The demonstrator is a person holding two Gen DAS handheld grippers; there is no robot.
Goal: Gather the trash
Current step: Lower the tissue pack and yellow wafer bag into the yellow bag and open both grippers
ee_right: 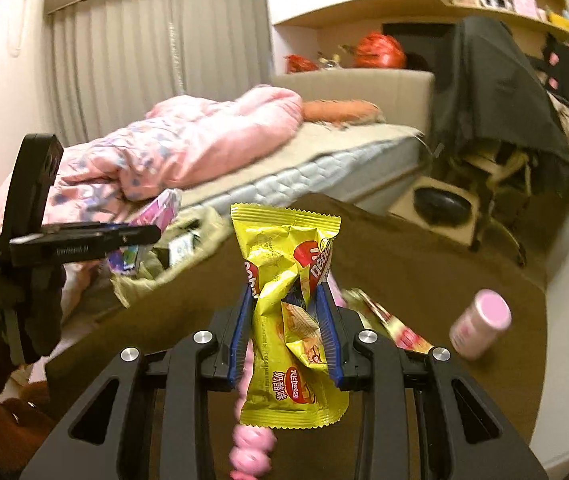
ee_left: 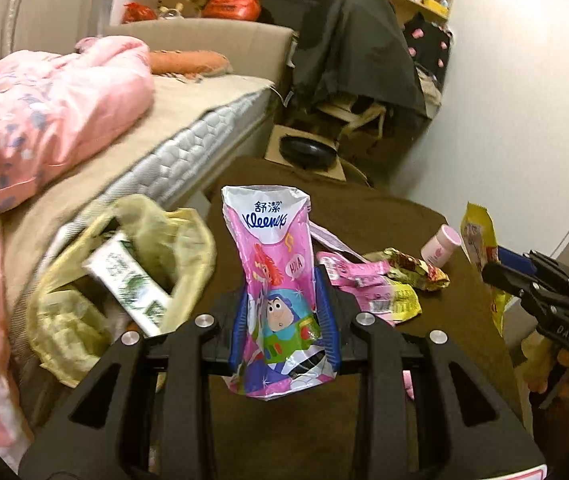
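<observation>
Left claw (ee_left: 284, 312) grasping Kleenex pack (ee_left: 274, 276); right claw (ee_right: 286, 328) grasping yellow wrapper (ee_right: 284, 320)

Bag (ee_left: 124, 280) left of table (ee_left: 364, 216), bed (ee_left: 188, 148) behind bag.

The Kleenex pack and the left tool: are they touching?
Touching. In the left wrist view, both blue pads of the left tool press the sides of the Kleenex pack, which stands upright between them.
</observation>
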